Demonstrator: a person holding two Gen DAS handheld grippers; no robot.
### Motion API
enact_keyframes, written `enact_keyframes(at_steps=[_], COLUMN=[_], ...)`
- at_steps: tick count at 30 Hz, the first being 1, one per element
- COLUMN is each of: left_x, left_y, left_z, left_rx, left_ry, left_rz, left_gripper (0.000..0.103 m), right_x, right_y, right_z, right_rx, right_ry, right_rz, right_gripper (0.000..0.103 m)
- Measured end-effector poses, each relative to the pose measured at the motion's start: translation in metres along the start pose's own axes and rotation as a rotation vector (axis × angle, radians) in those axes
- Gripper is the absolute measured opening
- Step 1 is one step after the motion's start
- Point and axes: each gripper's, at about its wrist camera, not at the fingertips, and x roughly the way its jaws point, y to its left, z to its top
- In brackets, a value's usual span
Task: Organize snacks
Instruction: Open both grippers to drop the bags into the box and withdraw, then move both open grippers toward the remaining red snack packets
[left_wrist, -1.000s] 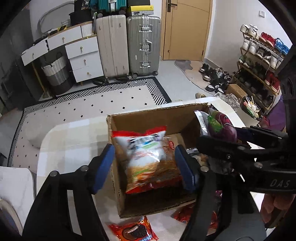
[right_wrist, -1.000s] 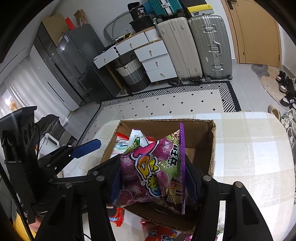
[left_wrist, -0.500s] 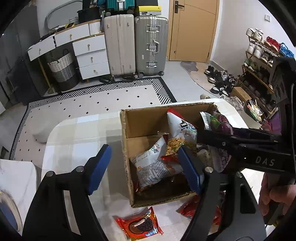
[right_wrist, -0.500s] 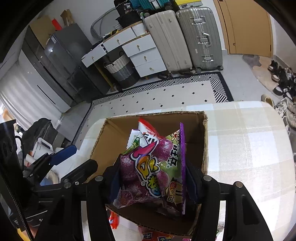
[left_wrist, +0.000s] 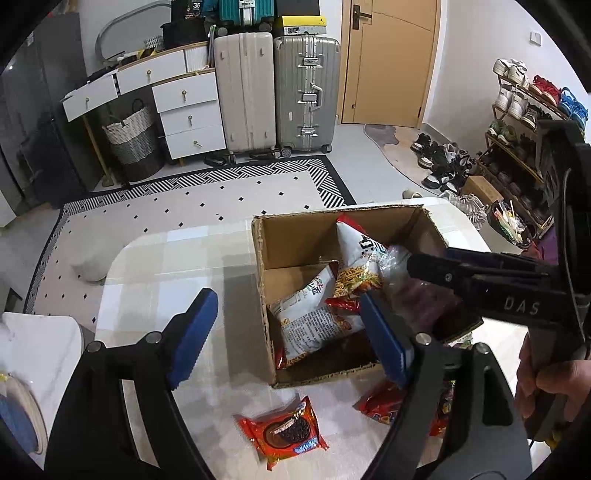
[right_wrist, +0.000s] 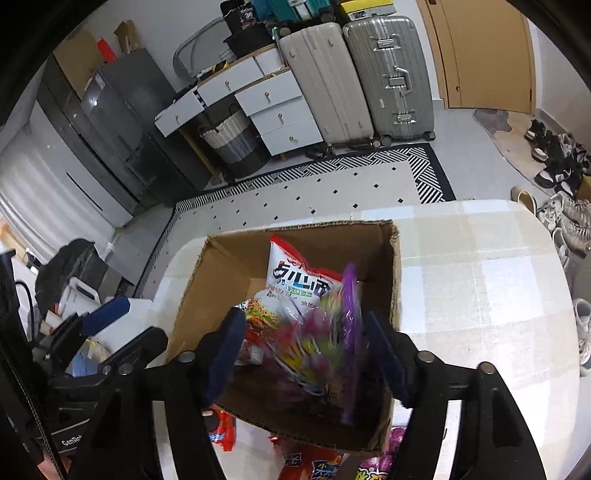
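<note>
Hovering left of the brown cardboard box (left_wrist: 306, 236), the left gripper (left_wrist: 284, 328) stood with its blue pads spread apart and empty. An orange-wrapped chocolate biscuit pack (left_wrist: 282, 434) lay on the pale checked tablecloth (left_wrist: 177, 258). Inside the box leaned a white-and-red noodle snack bag (right_wrist: 295, 284). Further right, the right gripper (right_wrist: 306, 350) had parted wide around a blurred purple crisp packet (right_wrist: 321, 347) in the box.
</note>
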Motion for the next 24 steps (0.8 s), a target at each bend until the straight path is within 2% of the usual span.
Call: enact_keyframes(at_steps=[3,10,14,19,22,24], left_x=[-0.015,-0.051,-0.090,-0.154,-0.193,-0.217], left_y=[0.000,-0.003,-0.003,-0.005,-0.010,-0.015], left_z=[-0.003,-0.009,-0.020,-0.041,-0.058,-0.070], left_rx=[0.005,0.002,-0.018,-0.049,-0.055,-0.047], left_ry=[-0.016,-0.032,-0.080,-0.173,-0.228,-0.258], left_rz=[0.006,0.014,0.016,-0.011,-0.020,-0.016], left_gripper=[0.078,0.079,0.079,0.082,0.089,0.102], right_x=[-0.009,-0.060,-0.108,-0.177,-0.210,-0.230], right_y=[0.000,0.010,0.025,0.054,0.069,0.077], right_z=[0.000,-0.010,-0.026,-0.065,-0.093,-0.113], right_rx=[0.003,-0.053,-0.112,-0.219,-0.264,-0.273], right_ry=[0.000,-0.062,-0.144,-0.283,-0.343,-0.387], right_rz=[0.007,0.029,0.073,0.112,0.148,0.151], right_gripper=[0.080,0.080,0.080,0.080,0.090,0.094])
